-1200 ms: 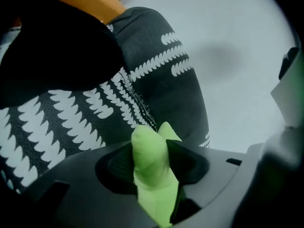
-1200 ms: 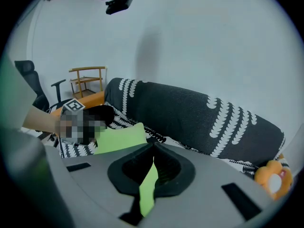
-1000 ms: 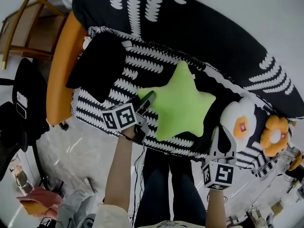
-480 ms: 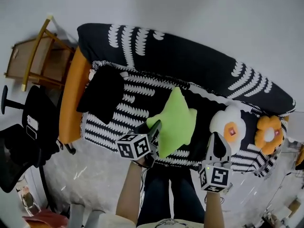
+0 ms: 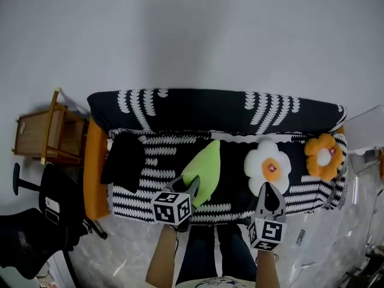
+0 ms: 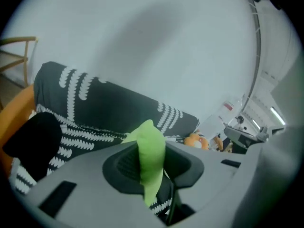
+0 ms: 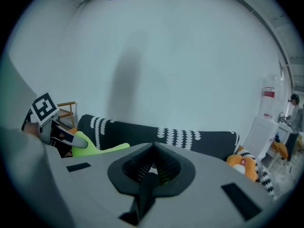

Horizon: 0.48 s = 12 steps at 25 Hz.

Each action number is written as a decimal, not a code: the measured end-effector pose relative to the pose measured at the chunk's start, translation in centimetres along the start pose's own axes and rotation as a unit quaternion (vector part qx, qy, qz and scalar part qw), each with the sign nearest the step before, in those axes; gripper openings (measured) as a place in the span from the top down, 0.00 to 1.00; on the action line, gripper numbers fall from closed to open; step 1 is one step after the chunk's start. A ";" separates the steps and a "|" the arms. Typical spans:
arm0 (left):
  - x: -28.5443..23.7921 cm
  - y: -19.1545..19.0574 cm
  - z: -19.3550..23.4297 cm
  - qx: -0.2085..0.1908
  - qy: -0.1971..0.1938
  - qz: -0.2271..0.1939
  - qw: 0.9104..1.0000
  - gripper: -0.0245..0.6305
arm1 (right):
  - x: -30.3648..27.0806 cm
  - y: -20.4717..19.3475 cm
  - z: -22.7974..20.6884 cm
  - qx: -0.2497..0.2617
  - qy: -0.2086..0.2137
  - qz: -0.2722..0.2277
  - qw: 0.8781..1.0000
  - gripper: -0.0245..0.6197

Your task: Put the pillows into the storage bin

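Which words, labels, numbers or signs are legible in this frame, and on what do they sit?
No legible words or numbers anywhere.
Marker cubes: black-and-white square codes only, no letters.
Red label on the white container: too blurred to read.
White tag on the black chair: too small to read.

A plain pale wall [image 5: 192,35] rises behind everything, evenly lit, with a soft shadow down its middle. Against it stands a sofa [image 5: 210,107] under a black cover with white scalloped stripes. There's orange upholstery [image 5: 93,167] showing at the end nearest a wooden side table [image 5: 45,134]. Closer in, a black office chair [image 5: 36,233] sits on glossy grey floor [image 5: 126,251].
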<state>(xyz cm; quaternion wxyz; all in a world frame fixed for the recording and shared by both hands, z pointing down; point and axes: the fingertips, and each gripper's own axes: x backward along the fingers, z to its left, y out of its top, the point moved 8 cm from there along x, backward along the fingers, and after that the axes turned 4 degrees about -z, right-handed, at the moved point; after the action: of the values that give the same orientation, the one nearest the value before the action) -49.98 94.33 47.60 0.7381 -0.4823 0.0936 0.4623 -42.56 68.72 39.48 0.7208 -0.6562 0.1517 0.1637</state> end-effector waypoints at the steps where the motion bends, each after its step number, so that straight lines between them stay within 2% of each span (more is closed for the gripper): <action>1: 0.2 0.5 -1.3 -0.020 -0.005 0.005 1.000 0.79 | 0.9 0.3 -0.9 -0.006 -0.015 -0.003 1.000 0.95; 4: 0.4 2.2 -4.8 -0.050 -0.032 0.007 0.998 0.79 | 3.6 0.8 -3.9 -0.029 -0.064 -0.016 0.997 0.95; 9: -0.1 3.5 -12.4 -0.048 -0.103 0.007 0.993 0.79 | 8.7 0.8 -9.7 -0.059 -0.133 -0.028 0.989 0.95; 12: -1.1 3.5 -18.4 -0.068 -0.150 0.013 0.986 0.79 | 12.0 0.4 -13.4 -0.076 -0.173 -0.040 0.981 0.95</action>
<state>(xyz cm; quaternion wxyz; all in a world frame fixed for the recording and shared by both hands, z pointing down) -47.61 79.33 36.55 0.7031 -0.4554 -0.0431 0.5444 -32.00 55.84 32.73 0.6901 -0.6765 -0.0150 0.2568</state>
